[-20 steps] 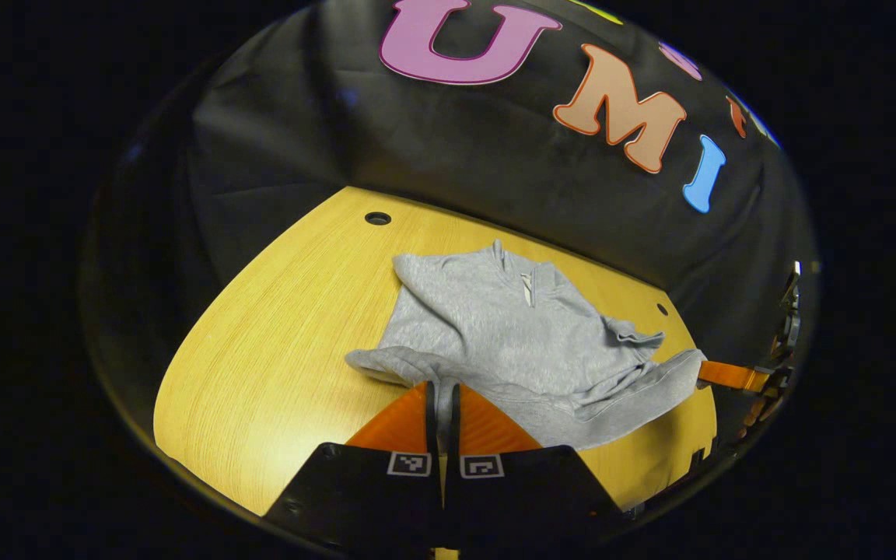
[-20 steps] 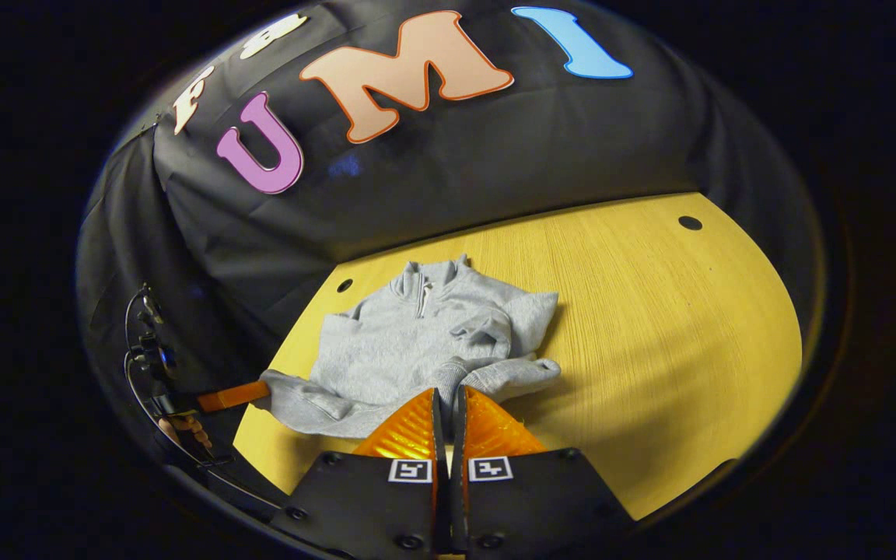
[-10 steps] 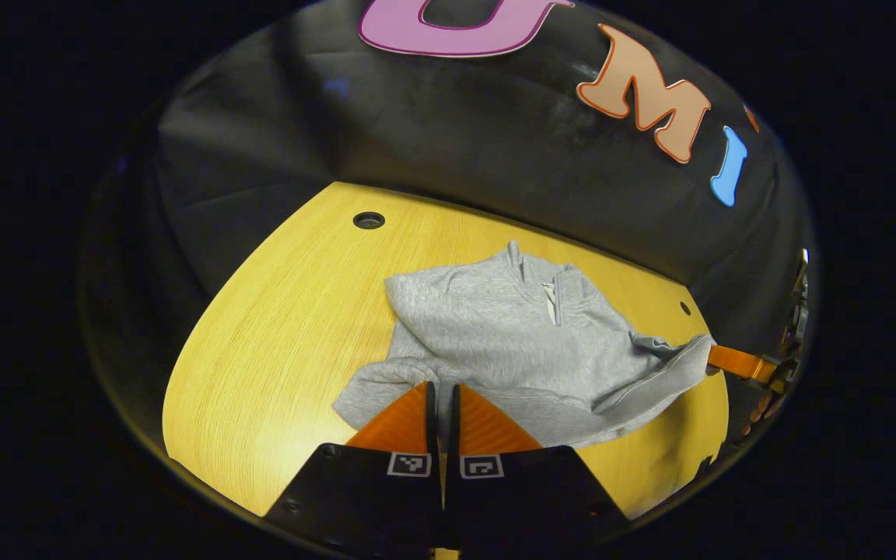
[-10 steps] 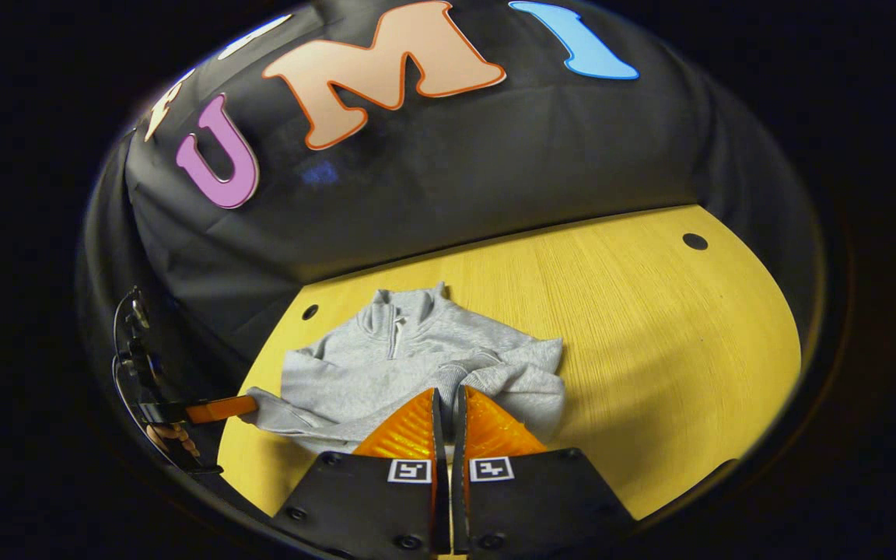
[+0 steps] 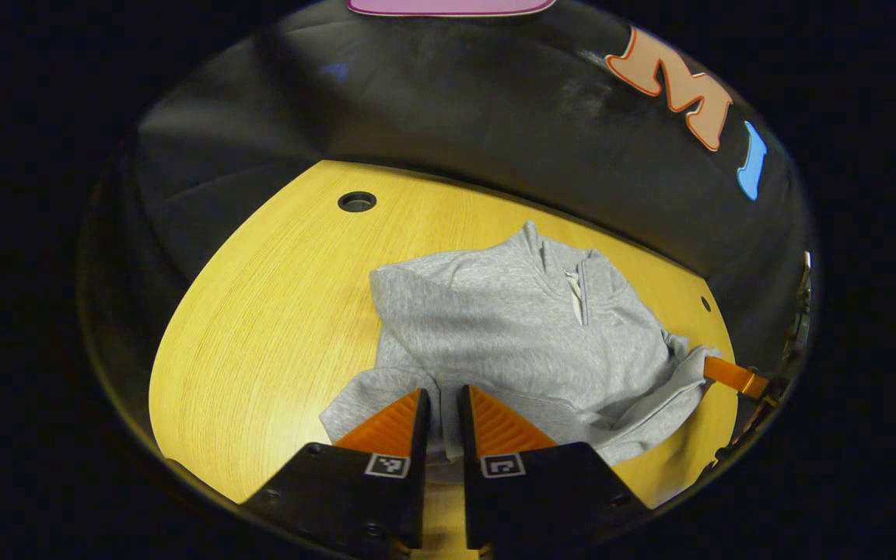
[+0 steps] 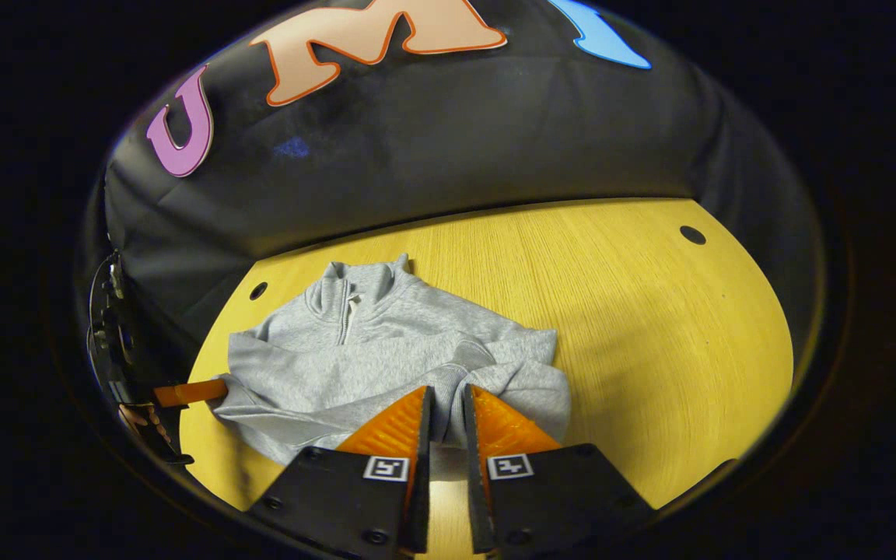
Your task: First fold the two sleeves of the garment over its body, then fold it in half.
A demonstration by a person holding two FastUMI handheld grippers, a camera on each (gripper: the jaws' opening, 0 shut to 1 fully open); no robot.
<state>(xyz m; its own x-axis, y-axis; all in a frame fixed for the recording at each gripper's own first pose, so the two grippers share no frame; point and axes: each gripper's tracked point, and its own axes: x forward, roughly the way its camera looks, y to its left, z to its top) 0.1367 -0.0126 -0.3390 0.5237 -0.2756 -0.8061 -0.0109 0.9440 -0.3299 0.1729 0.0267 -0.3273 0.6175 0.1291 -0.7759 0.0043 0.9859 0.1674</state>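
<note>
A grey zip-neck sweatshirt (image 5: 518, 334) lies on the yellow wooden table (image 5: 261, 295), collar toward the booth wall. The left gripper (image 5: 442, 393) is at its near left corner, fingers slightly parted with grey cloth lying in the gap. In the right gripper view the sweatshirt (image 6: 370, 358) has a folded bunch of fabric at its near right. The right gripper (image 6: 446, 391) sits over that bunch, fingers also slightly parted with cloth between them. Each gripper appears far off in the other's view, touching the garment's edge: the right gripper (image 5: 732, 377) and the left gripper (image 6: 187, 391).
Bare table (image 6: 650, 327) stretches to the right of the garment in the right gripper view. A round cable hole (image 5: 357, 201) sits near the far edge, and another hole (image 6: 691, 234) is at the far right. Black cloth wall stands behind the table.
Both grippers' fingers, pressed together on the cloth earlier, now stand slightly apart. The lifted corners have come down, and the sweatshirt lies flatter and more spread on the table.
</note>
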